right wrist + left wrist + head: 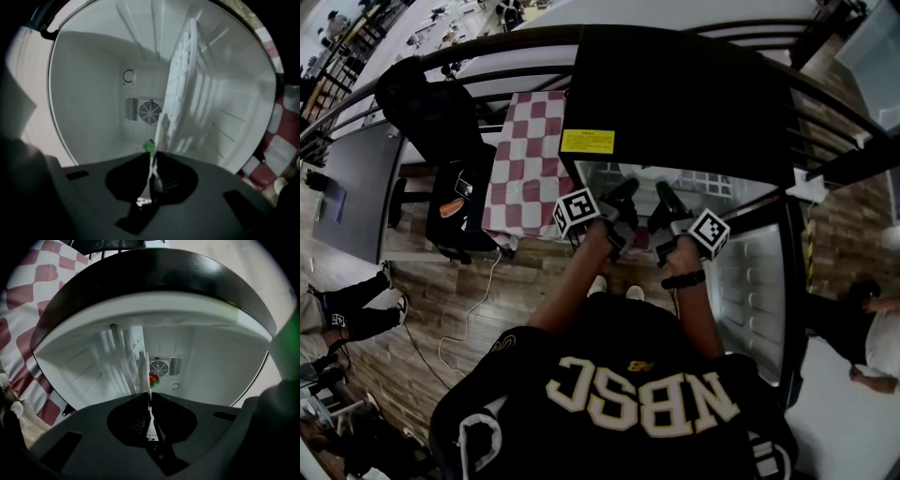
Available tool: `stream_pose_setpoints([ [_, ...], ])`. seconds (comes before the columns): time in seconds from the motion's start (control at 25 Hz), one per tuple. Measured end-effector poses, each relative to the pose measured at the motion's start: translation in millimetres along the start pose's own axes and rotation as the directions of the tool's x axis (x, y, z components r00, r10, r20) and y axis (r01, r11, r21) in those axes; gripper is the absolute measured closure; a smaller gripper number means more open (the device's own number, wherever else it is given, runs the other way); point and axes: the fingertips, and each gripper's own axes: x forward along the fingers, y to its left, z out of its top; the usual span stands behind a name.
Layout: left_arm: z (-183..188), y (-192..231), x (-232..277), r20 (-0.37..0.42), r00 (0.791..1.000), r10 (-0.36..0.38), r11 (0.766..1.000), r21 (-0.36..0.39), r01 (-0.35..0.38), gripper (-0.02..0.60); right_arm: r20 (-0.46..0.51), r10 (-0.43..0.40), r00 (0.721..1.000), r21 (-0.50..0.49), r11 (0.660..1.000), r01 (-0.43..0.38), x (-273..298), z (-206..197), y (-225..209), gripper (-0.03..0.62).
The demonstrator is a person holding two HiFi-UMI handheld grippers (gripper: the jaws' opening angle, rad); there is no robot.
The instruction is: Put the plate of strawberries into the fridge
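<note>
Both grippers hold one white plate by its rim at the mouth of the open black mini fridge. In the left gripper view the plate shows edge-on as a thin white line pinched between the jaws of the left gripper, with a red strawberry just past it. In the right gripper view the right gripper is shut on the plate's rim, and a strawberry's green leaf pokes up. In the head view the left gripper and right gripper sit side by side and hide most of the plate.
The fridge door hangs open at the right. Inside are white walls, a fan vent and a wire shelf. A red-checked tablecloth and a black chair stand left. A cable crosses the wooden floor. Other persons are at both edges.
</note>
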Motion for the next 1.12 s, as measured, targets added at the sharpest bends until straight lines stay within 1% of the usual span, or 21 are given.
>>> stream_pose_setpoints([
  [0.16, -1.3, 0.3, -0.5, -0.001, 1.000, 0.007, 1.000, 0.002, -0.007, 0.546, -0.039, -0.037, 0.999, -0.043, 0.998, 0.035, 0.2, -1.9, -0.7, 0.553],
  [0.32, -2.8, 2.2, -0.7, -0.005, 1.000, 0.017, 1.000, 0.001, -0.017, 0.546, -0.045, -0.028, 0.999, -0.057, 0.998, 0.025, 1.6, -0.2, -0.3, 0.553],
  [0.52, -5.1, 2.3, -0.9, -0.018, 1.000, 0.020, 0.999, 0.039, -0.019, 0.545, -0.050, -0.044, 0.998, -0.084, 0.996, 0.040, -0.6, -1.7, -0.1, 0.549],
  [0.6, -6.8, 3.0, -1.8, -0.021, 0.999, 0.032, 0.998, 0.059, -0.031, 0.545, -0.061, -0.024, 0.998, -0.102, 0.995, 0.017, -1.0, -2.3, 1.4, 0.528],
  [0.72, -7.4, 5.6, -4.3, -0.017, 0.999, 0.048, 0.997, 0.066, -0.047, 0.537, -0.080, -0.025, 0.996, -0.126, 0.992, 0.015, -2.3, -6.2, 5.5, 0.466],
  [0.8, -8.2, 6.6, -6.2, -0.019, 0.998, 0.053, 0.997, 0.066, -0.051, 0.486, -0.094, -0.029, 0.995, -0.154, 0.988, 0.014, -2.2, -7.8, 6.8, 0.414],
  [0.84, -8.9, 6.8, -7.5, -0.020, 0.998, 0.054, 0.996, 0.066, -0.053, 0.466, -0.097, -0.042, 0.994, -0.159, 0.987, 0.026, -3.9, -8.5, 5.5, 0.372],
  [0.88, -9.8, 7.1, -9.3, -0.022, 0.998, 0.055, 0.996, 0.066, -0.053, 0.460, -0.095, -0.056, 0.994, -0.155, 0.987, 0.041, -7.2, -9.2, 4.1, 0.358],
  [0.96, -12.2, 7.4, -14.1, -0.025, 0.998, 0.055, 0.996, 0.071, -0.053, 0.457, -0.078, -0.073, 0.994, -0.130, 0.990, 0.063, -17.2, -9.9, 3.4, 0.356],
  [1.04, -14.7, 6.2, -20.6, -0.029, 0.998, 0.054, 0.995, 0.086, -0.051, 0.457, -0.063, -0.066, 0.996, -0.128, 0.990, 0.057, -26.3, -9.4, 3.4, 0.358],
  [1.12, -17.7, 0.5, -27.9, -0.038, 0.998, 0.042, 0.993, 0.113, -0.038, 0.457, -0.047, -0.060, 0.997, -0.192, 0.980, 0.050, -33.9, -7.2, 8.2, 0.358],
])
